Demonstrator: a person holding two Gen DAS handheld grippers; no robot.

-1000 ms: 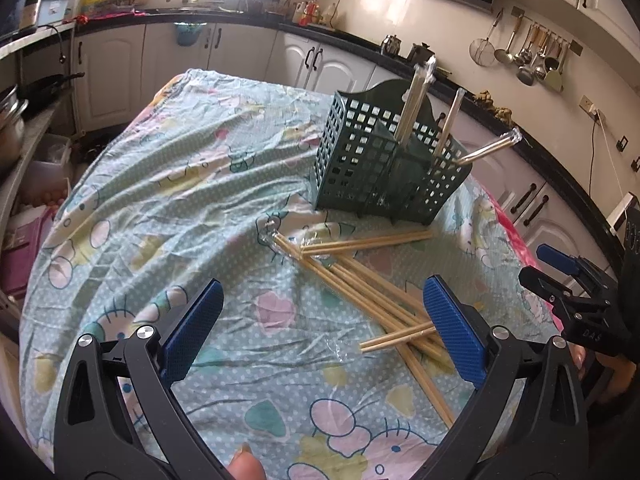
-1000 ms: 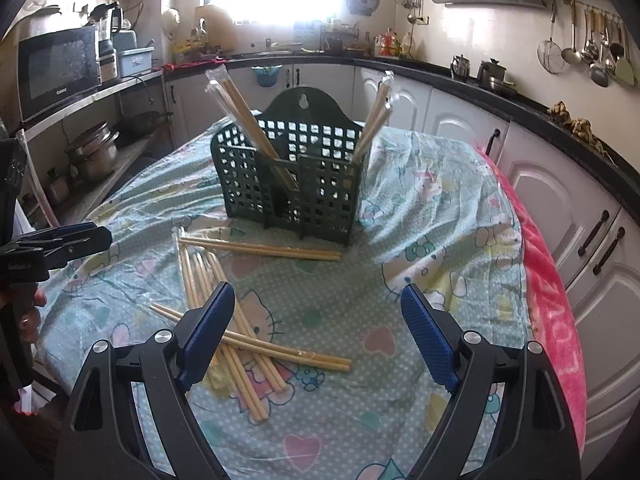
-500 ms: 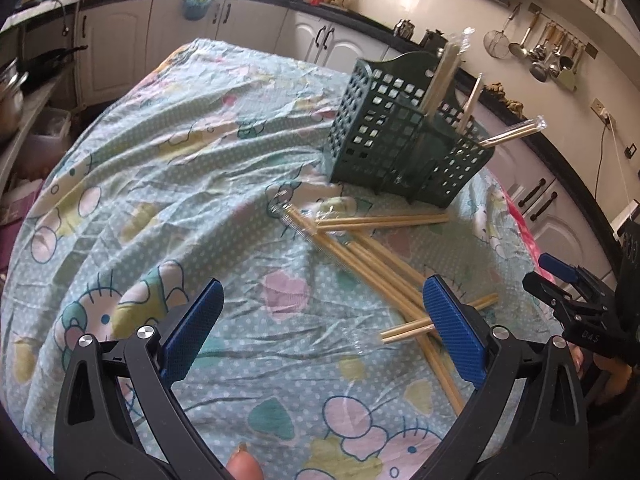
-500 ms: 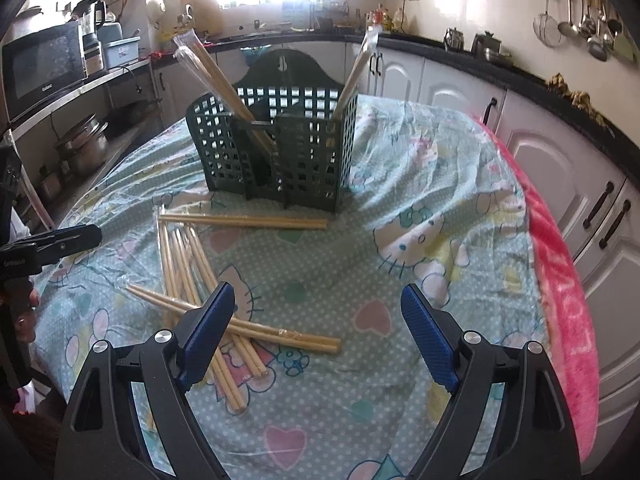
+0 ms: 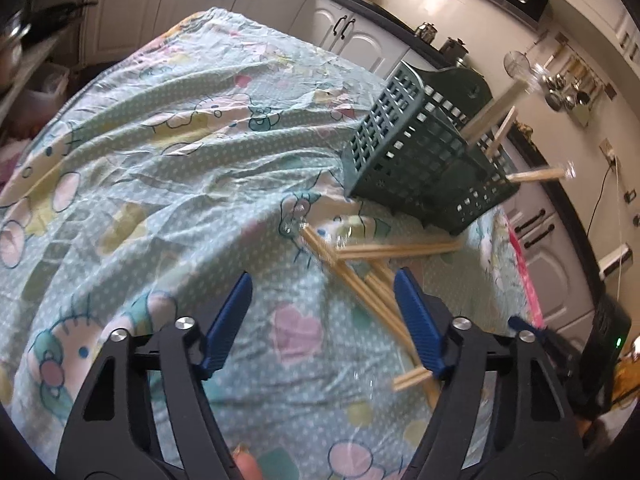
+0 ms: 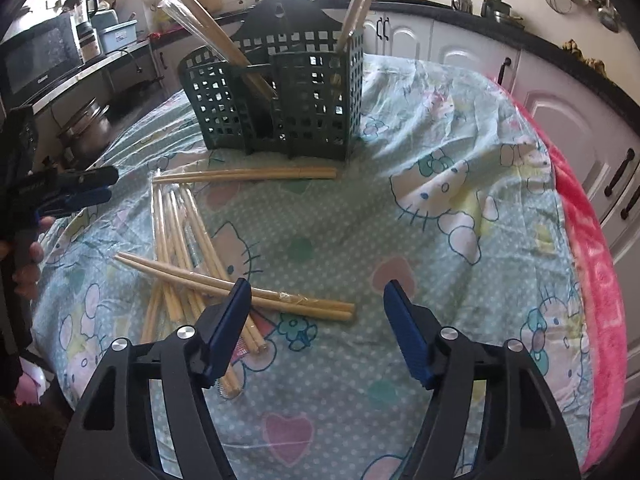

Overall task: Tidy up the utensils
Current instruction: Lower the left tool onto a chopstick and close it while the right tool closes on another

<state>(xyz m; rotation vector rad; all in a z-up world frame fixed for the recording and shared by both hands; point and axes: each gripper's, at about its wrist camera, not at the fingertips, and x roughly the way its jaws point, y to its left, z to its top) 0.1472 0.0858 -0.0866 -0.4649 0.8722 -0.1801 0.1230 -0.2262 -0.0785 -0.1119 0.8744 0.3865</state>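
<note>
A dark green slotted utensil basket (image 6: 280, 100) stands on the cloth with wrapped chopsticks leaning out of its compartments. Several loose wooden chopsticks (image 6: 180, 240) lie in a heap in front of it. One pair (image 6: 248, 174) lies along the basket's foot and another pair (image 6: 240, 288) crosses the heap. My right gripper (image 6: 318, 320) hovers over the end of that crossing pair, its jaws closing with no pad touching it. My left gripper (image 5: 326, 312) hangs beside the heap (image 5: 360, 280), its jaws closing too, over bare cloth. The basket (image 5: 420, 160) appears tilted in the left wrist view.
The table wears a pale blue cartoon-print cloth (image 6: 440, 200) over a pink edge (image 6: 592, 280). Kitchen counters and white cabinets ring it. Each gripper shows in the other's view: the left gripper (image 6: 80, 188) at the left edge, the right gripper (image 5: 536, 332) at the right edge.
Both grippers have sunk closer to the cloth and the chopsticks, and both pairs of jaws have narrowed. The left view has rolled, tilting the basket. The chopsticks lie as before.
</note>
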